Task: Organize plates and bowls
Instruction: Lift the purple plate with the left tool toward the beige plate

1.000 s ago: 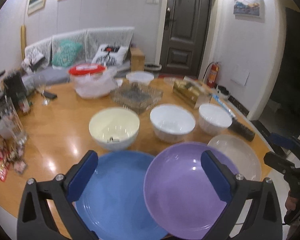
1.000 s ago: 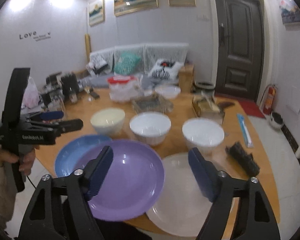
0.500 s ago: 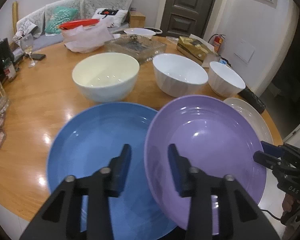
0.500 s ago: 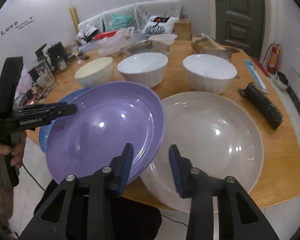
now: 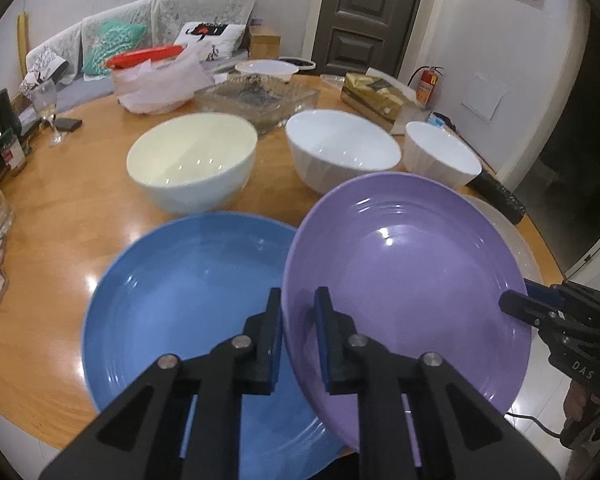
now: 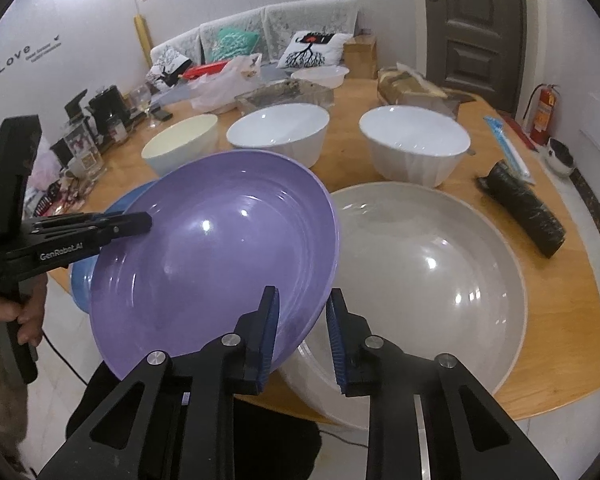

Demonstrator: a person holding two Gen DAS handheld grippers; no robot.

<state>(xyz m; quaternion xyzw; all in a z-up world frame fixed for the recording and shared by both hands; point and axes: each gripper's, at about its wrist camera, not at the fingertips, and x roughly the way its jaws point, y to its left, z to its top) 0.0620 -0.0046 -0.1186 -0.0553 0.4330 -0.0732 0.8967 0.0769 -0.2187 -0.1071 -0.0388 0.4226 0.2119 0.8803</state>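
Now you hold the purple plate [image 5: 404, 280] with both grippers: your left gripper [image 5: 298, 320] is closed on its left rim, your right gripper [image 6: 302, 320] on its right rim (tilted, above the blue plate [image 5: 180, 296] and the white plate [image 6: 428, 264]).

A purple plate [image 5: 412, 264] lies between a blue plate [image 5: 188, 292] on the left and a pale grey plate [image 6: 432, 264] on the right. Farther off stand a cream bowl [image 5: 192, 160] and two white bowls [image 5: 340, 148] on the orange-brown wooden table [image 5: 60, 216].
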